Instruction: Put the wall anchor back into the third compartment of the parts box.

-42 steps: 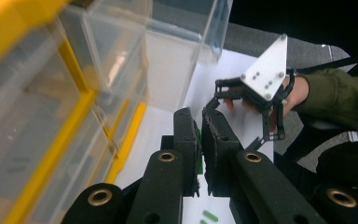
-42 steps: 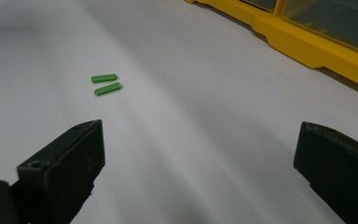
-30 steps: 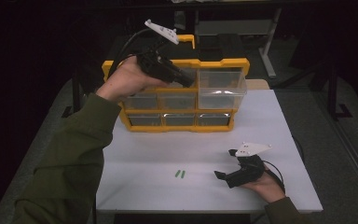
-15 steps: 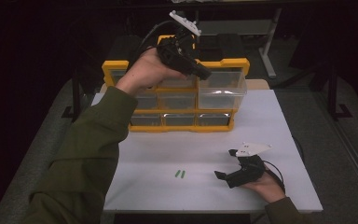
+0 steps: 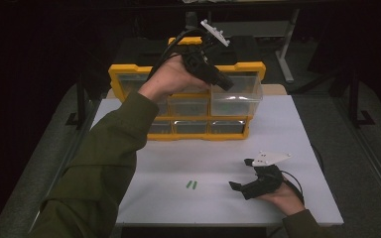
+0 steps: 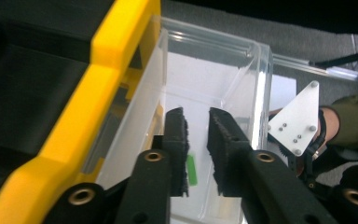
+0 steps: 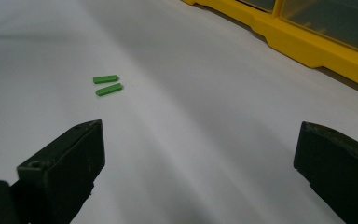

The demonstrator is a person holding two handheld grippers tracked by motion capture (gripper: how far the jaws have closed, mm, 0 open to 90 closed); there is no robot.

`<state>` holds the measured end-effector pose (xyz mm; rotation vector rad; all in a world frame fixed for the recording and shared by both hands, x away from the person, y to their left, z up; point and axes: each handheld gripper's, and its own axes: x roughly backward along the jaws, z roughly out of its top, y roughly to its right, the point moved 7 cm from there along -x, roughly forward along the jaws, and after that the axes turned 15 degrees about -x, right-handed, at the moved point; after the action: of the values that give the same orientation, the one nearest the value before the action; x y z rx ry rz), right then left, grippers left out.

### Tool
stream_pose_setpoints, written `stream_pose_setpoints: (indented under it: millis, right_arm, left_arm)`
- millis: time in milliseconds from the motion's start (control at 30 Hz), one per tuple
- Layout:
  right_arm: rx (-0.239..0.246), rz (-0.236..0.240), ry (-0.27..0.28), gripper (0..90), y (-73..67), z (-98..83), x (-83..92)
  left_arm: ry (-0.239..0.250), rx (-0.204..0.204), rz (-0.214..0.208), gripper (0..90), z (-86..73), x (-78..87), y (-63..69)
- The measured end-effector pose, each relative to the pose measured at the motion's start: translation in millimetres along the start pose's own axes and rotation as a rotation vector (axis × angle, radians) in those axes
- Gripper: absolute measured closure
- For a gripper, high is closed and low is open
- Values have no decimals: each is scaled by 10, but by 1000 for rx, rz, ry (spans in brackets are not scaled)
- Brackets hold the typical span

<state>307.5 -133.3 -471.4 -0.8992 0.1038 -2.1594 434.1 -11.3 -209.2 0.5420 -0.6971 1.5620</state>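
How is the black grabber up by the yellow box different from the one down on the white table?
The left gripper is raised over the clear drawer of the yellow organizer; the right gripper sits low on the white table. The left gripper's jaws stand close together, having just been opening, with a green piece showing between them; the right gripper's are wide, empty. Both are black, hand-held.

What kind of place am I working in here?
Likely a lab or workshop bench set up for sorting small parts: a white table in a dark room, a yellow organiser with clear plastic drawers, and small flat green plastic pieces lying loose.
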Motion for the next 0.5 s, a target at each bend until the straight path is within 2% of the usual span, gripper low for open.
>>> stream_pose_setpoints:
  millis: [100, 333, 500]
  right_arm:
    - [4, 1, -1, 12, 1, -3, -4]
    - [2, -3, -3, 12, 8, -4, -5]
    - [5, -4, -3, 12, 7, -6, -9]
  left_arm:
    - [23, 21, 7, 751, -20, 112, -25]
    - [40, 44, 7, 898, -163, 379, -39]
    - [42, 71, 23, 900, -317, 500, -21]
